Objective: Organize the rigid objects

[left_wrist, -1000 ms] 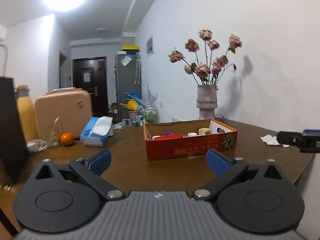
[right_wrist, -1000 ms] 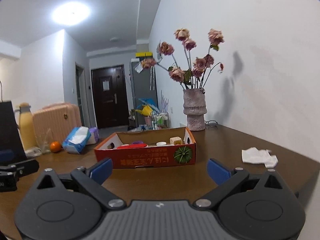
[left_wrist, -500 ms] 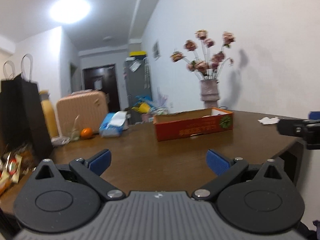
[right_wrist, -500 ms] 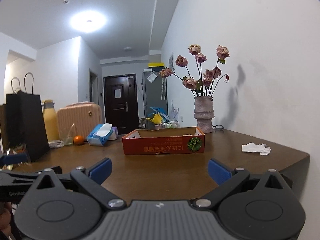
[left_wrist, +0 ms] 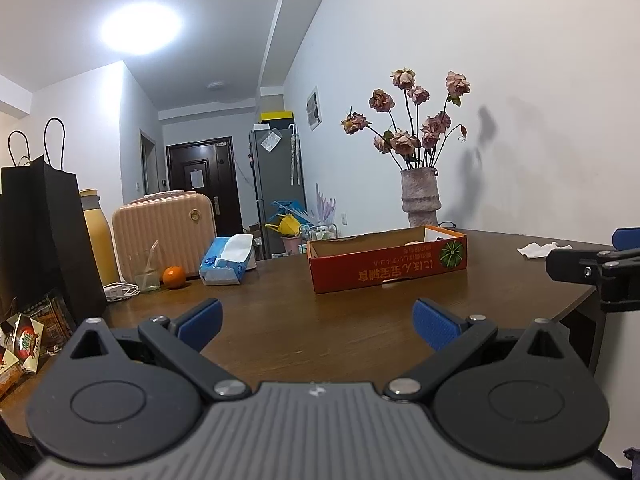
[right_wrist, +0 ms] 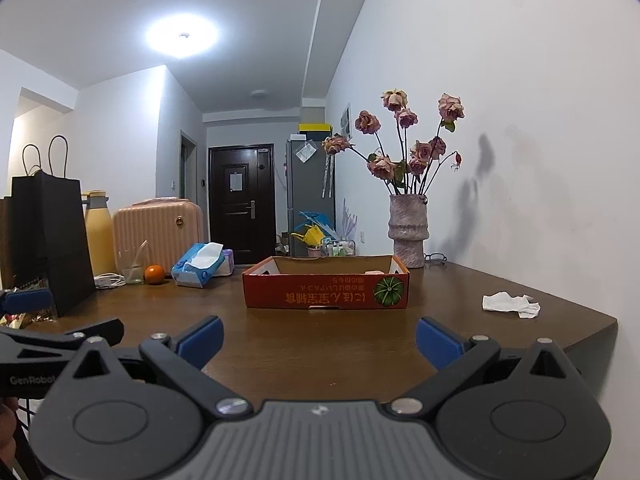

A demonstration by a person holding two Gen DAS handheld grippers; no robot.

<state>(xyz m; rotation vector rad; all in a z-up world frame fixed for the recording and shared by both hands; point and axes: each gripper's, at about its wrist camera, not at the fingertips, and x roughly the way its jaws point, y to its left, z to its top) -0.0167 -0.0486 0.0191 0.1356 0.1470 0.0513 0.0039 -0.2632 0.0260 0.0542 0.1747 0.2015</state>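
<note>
Both grippers have pulled back from the orange box (right_wrist: pixel 326 290), now mid-frame (contents hidden behind its wall). Left gripper (left_wrist: pixel 316 320) and right gripper (right_wrist: pixel 320 336) gape empty; the box lies dead ahead of the right, broadside on.

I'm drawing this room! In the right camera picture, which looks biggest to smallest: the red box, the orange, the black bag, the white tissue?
1. Black bag, though it sits nearer the camera.
2. Red box.
3. White tissue.
4. Orange.
</note>
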